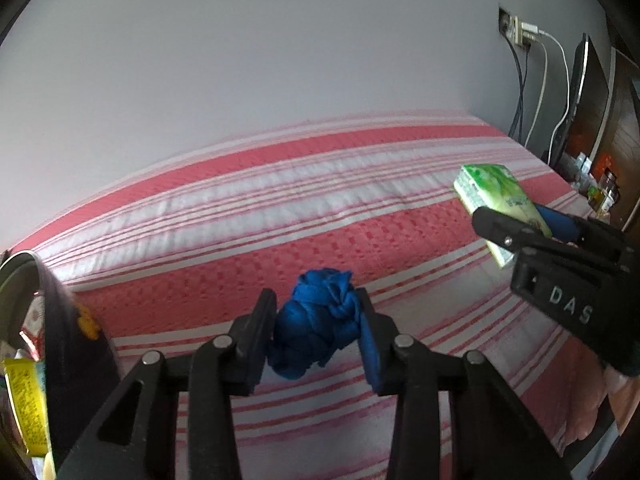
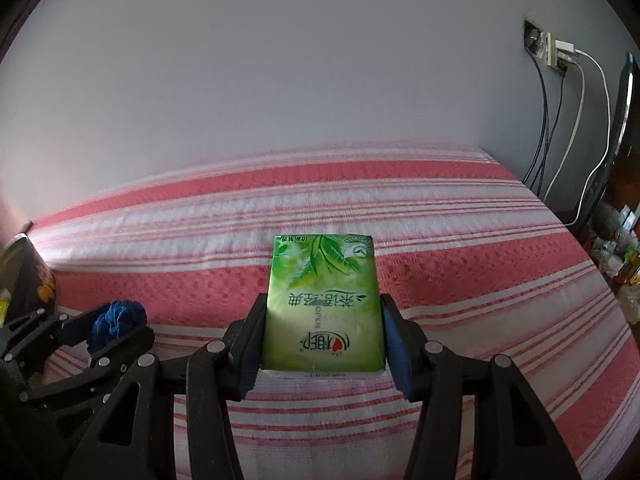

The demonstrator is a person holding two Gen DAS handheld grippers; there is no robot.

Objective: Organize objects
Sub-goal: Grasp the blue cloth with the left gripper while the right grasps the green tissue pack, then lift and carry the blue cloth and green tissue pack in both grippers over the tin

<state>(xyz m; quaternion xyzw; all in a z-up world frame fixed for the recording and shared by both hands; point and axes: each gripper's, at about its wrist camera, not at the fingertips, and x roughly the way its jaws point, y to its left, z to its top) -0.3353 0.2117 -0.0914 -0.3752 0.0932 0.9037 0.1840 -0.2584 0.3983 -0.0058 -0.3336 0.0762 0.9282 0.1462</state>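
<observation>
A knotted blue cloth bundle (image 1: 316,320) is clamped by the left gripper (image 1: 318,336); a green tissue pack (image 2: 322,304) is clamped by the right gripper (image 2: 322,340). Both are held over the striped bedspread (image 1: 240,240). Stowing in the dark container (image 1: 68,332) is judged outstanding.

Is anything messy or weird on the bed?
Nothing looks spilled or broken. The blue cloth is only a knotted bundle, pinched in the left claw. The green tissue pack sits straight in the right claw, over the striped bedspread.
</observation>
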